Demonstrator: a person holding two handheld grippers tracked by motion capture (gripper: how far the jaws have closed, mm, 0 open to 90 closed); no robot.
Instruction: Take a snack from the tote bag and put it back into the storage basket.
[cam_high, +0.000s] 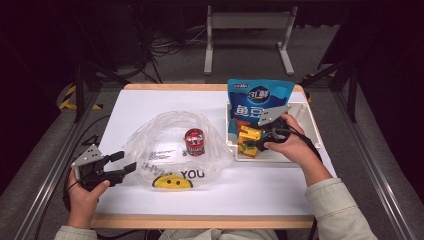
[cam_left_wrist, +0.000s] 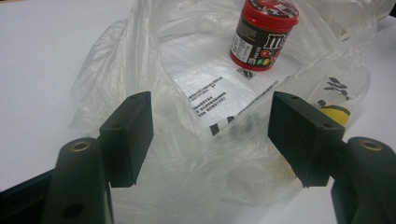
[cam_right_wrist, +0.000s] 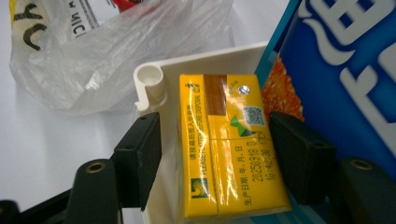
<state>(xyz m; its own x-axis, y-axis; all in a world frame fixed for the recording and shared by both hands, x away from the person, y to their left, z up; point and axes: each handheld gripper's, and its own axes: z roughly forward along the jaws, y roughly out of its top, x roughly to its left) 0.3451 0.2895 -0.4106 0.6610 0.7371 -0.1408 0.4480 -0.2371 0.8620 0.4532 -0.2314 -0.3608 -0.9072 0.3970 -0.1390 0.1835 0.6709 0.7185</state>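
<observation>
We see the left tongs (cam_left_wrist: 210, 135) spread over the bag (cam_left_wrist: 187, 93); the right tongs (cam_right_wrist: 215, 154) straddle the carton (cam_right_wrist: 224, 144), seemingly not gripping.

A clear plastic bag (cam_high: 165, 150) lies crumpled and open on the white surface (cam_high: 260, 185), printed with "YOU" and a yellow smiley face along its near edge. A small red-lidded candy jar (cam_high: 194, 142) stands upright on the bag's film, just beside a white printed label. To its right sits a white bin (cam_high: 310, 120), touching the bag's edge. Inside it, a yellow carton pack (cam_right_wrist: 229, 144) lies at the near-left corner, with a tall blue snack pouch (cam_high: 260, 100) standing upright behind it, rising above the rim.
</observation>
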